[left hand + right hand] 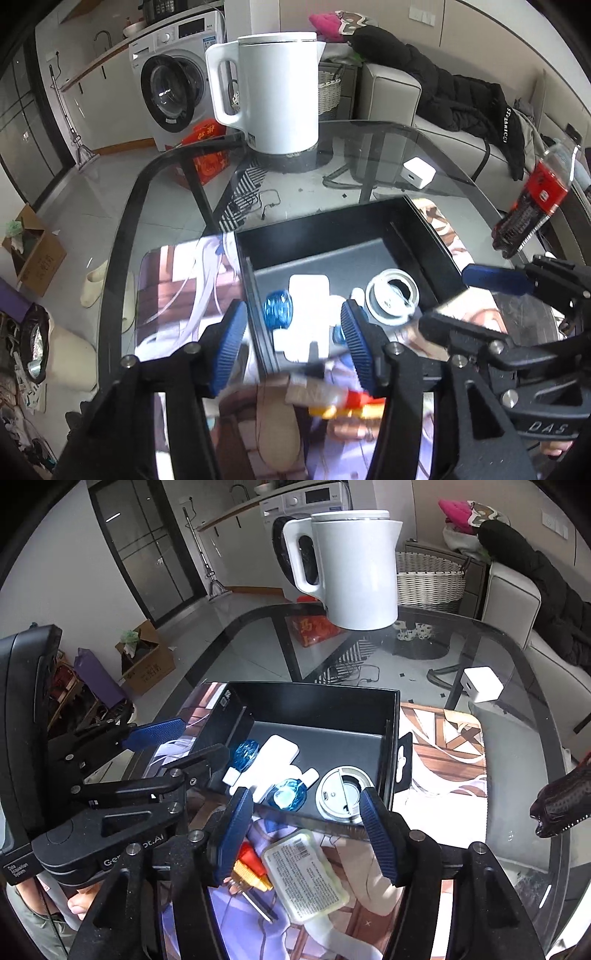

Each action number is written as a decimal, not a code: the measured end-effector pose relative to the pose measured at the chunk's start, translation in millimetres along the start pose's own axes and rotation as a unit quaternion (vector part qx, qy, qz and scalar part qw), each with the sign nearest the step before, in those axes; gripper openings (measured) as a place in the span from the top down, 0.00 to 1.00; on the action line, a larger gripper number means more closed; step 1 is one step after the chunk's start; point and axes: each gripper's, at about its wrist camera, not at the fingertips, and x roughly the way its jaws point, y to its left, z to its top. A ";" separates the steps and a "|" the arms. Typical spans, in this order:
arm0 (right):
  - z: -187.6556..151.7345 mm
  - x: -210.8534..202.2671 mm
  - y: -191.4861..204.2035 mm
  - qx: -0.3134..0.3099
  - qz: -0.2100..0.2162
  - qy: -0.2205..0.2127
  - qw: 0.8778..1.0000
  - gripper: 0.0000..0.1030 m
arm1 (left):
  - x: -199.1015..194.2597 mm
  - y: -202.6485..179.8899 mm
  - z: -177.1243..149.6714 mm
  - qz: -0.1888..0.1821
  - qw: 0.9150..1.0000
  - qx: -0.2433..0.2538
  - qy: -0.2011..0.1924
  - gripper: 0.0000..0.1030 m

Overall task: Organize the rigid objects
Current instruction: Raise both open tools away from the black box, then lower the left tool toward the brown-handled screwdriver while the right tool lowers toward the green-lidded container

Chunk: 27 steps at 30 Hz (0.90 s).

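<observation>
A black open box sits on a printed mat on the glass table; it also shows in the left wrist view. Inside lie two blue bottles, a white flat piece and a round white spool. In front of the box lie a pale labelled case and a red-and-yellow tool. My right gripper is open just above the case and tool. My left gripper is open over the box's near edge, left of the right gripper.
A white kettle stands at the far side of the table. A small white cube lies at the right. A dark bottle with a red label stands at the right edge. A sofa, basket and washing machine lie beyond.
</observation>
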 end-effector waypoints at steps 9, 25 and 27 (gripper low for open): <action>-25.3 -14.9 5.1 -0.035 0.003 0.020 0.999 0.40 | -4.8 -5.7 -31.7 -0.013 0.998 0.002 0.056 0.48; -50.8 31.3 -6.4 -0.061 -0.013 0.096 0.993 0.40 | 30.5 -22.2 -64.8 -0.055 0.988 -0.022 0.140 0.48; -49.8 30.5 -8.1 -0.058 -0.018 0.094 0.994 0.40 | 32.1 -25.4 -65.3 -0.061 0.988 -0.021 0.143 0.47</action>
